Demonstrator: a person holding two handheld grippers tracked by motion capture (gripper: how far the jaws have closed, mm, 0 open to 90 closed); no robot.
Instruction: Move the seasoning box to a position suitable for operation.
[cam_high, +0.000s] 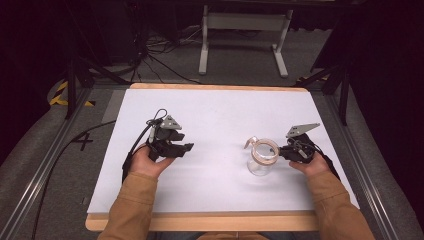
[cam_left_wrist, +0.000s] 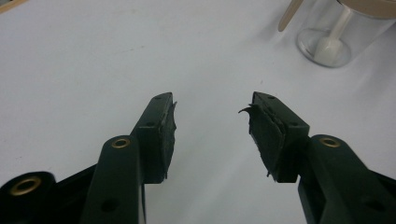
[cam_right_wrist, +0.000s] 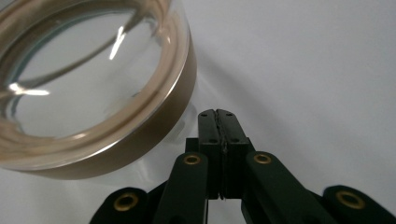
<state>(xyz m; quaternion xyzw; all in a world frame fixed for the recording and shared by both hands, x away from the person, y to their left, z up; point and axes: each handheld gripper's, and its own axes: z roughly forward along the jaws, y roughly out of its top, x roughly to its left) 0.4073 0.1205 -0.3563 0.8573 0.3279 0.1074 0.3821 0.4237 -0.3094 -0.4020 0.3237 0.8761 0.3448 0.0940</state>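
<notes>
Glass jar (cam_high: 262, 159) with a tan-rimmed lid stands upright on the white surface (cam_high: 215, 120), right of centre, a pale scoop (cam_high: 249, 143) poking out beside its rim. The right claw (cam_high: 286, 152) sits just beside the jar's rim on the person's right, its jaws pressed flat together with nothing between them — in the right gripper view the right claw's closed tips (cam_right_wrist: 217, 116) lie next to the lid band, and whether they touch it I cannot tell. The left claw (cam_high: 186, 147) rests well apart to the left, jaws spread wide and empty; its own view shows the left claw's gap (cam_left_wrist: 212, 119) aimed at the surface, with the jar's base (cam_left_wrist: 327, 49) beyond.

The step looks like working on the lid. To do it well, the right claw should open before closing in, then pinch the lid band squarely rather than nudging it — a sideways push could slide or tip the light jar. Bringing the left claw over to steady the glass body would help.
</notes>
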